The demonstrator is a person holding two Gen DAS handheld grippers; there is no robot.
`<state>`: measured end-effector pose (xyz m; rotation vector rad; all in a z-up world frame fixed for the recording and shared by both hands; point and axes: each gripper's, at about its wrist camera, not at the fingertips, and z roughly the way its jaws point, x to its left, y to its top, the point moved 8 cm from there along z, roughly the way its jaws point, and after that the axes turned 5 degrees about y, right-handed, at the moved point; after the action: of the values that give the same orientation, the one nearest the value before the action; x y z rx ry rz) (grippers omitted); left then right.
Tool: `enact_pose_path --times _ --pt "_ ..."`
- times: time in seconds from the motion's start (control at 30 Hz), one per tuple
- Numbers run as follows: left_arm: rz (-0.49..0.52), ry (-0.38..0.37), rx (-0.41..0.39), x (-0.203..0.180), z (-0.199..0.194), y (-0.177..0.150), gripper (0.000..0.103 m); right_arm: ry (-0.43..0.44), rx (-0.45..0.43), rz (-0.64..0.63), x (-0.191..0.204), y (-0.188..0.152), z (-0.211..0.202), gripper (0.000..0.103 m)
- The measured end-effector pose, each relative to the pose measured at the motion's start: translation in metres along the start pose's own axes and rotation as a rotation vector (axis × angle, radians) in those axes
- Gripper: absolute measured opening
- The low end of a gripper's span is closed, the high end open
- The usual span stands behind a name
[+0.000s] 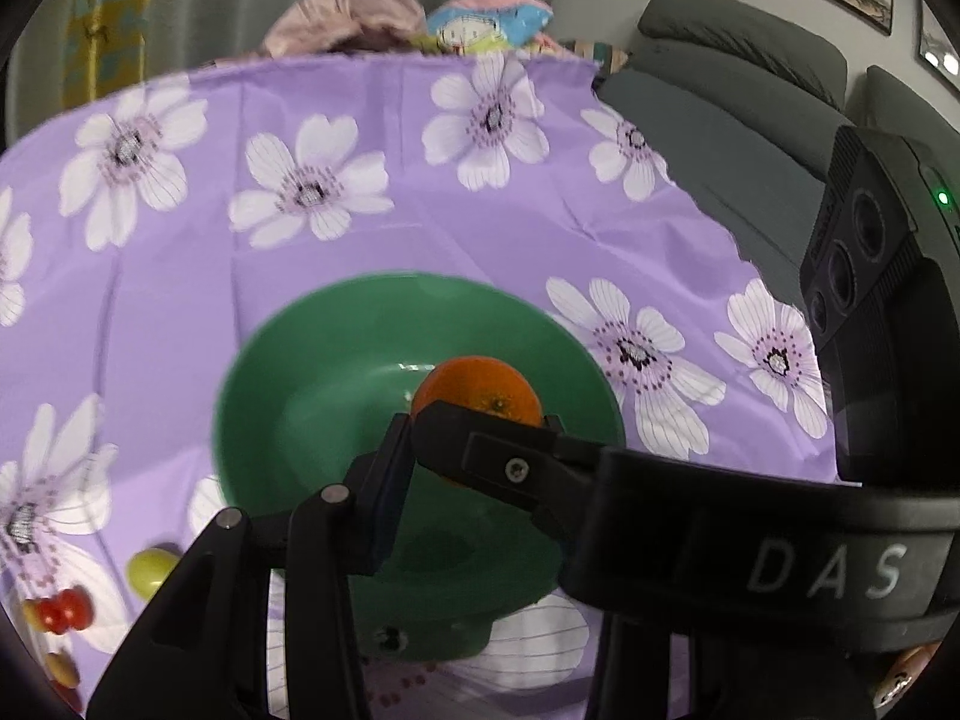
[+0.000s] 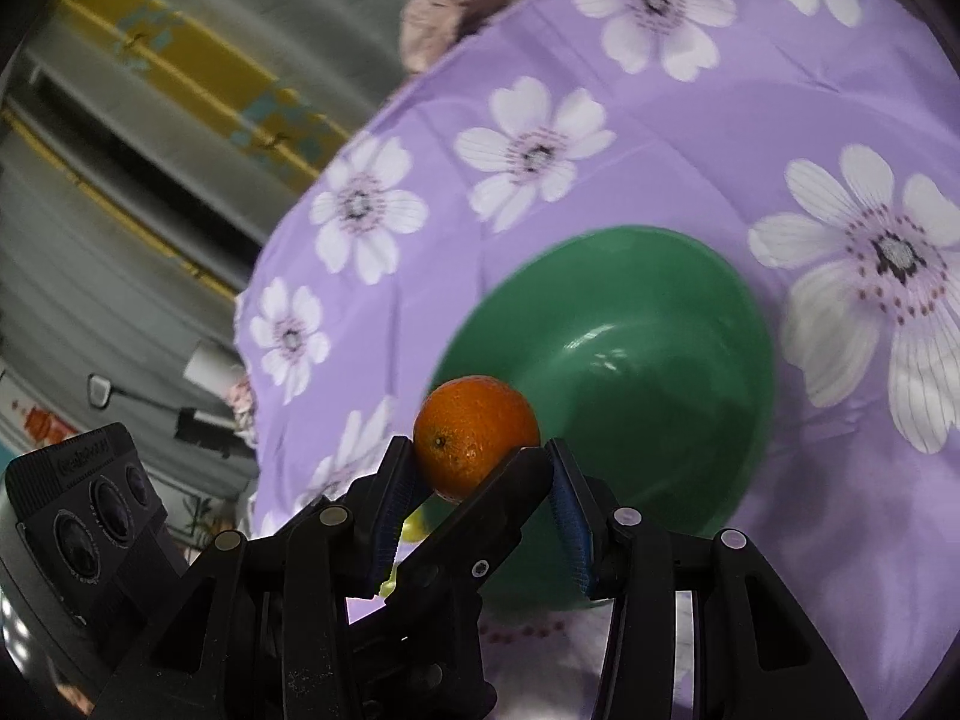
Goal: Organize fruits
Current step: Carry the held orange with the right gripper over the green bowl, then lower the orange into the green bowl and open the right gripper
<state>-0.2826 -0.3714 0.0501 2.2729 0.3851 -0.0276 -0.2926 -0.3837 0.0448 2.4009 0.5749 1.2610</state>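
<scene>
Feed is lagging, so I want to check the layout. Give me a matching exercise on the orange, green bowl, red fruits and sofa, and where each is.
1 orange
2 green bowl
3 small red fruits
4 grey sofa

A on the floral cloth, nothing seen inside
B beyond the cloth's edge
C clamped between gripper fingers
D lying on the cloth, near corner

Pairs: 1-C, 2-A, 3-D, 4-B

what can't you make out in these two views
- Left wrist: lower half of the orange and far finger of the left gripper, behind the right gripper.
- Left wrist: small fruits at the bottom-left rim, blurred and cut off.
- Right wrist: a yellow-green fruit, mostly behind the fingers.
</scene>
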Motion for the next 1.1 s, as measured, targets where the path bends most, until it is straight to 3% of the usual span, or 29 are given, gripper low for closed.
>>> enact_pose_path --times 0.2,0.3,0.57,0.7,0.73,0.83,0.9,1.0,1.1 --pt "-0.016 -0.001 0.059 0.006 0.021 -0.008 0.042 -0.070 0.056 0.024 -0.018 0.000 0.021 0.048" --pt "-0.022 -0.012 0.068 0.006 0.024 -0.009 0.042 -0.127 0.052 0.006 -0.019 -0.001 0.022 0.048" --pt "-0.048 -0.029 0.077 0.011 0.027 -0.012 0.043 -0.155 0.053 -0.001 -0.022 -0.001 0.022 0.048" --pt "-0.055 0.007 0.058 0.015 0.023 -0.011 0.042 -0.229 0.021 -0.035 -0.022 0.003 0.019 0.048" --pt "-0.051 0.013 0.045 0.016 0.018 -0.010 0.042 -0.254 0.009 -0.059 -0.019 0.005 0.018 0.051" --pt "-0.052 0.004 0.020 0.019 0.007 -0.008 0.048 -0.281 -0.045 -0.117 -0.012 0.009 0.014 0.078" --pt "-0.082 0.010 0.010 0.028 0.002 -0.009 0.057 -0.304 -0.093 -0.158 -0.007 0.014 0.010 0.080" --pt "-0.139 0.033 0.020 0.044 -0.004 -0.011 0.058 -0.412 -0.182 -0.239 -0.002 0.021 0.005 0.080" --pt "-0.169 0.084 0.012 0.060 -0.014 -0.013 0.058 -0.461 -0.219 -0.271 0.000 0.026 0.006 0.080"
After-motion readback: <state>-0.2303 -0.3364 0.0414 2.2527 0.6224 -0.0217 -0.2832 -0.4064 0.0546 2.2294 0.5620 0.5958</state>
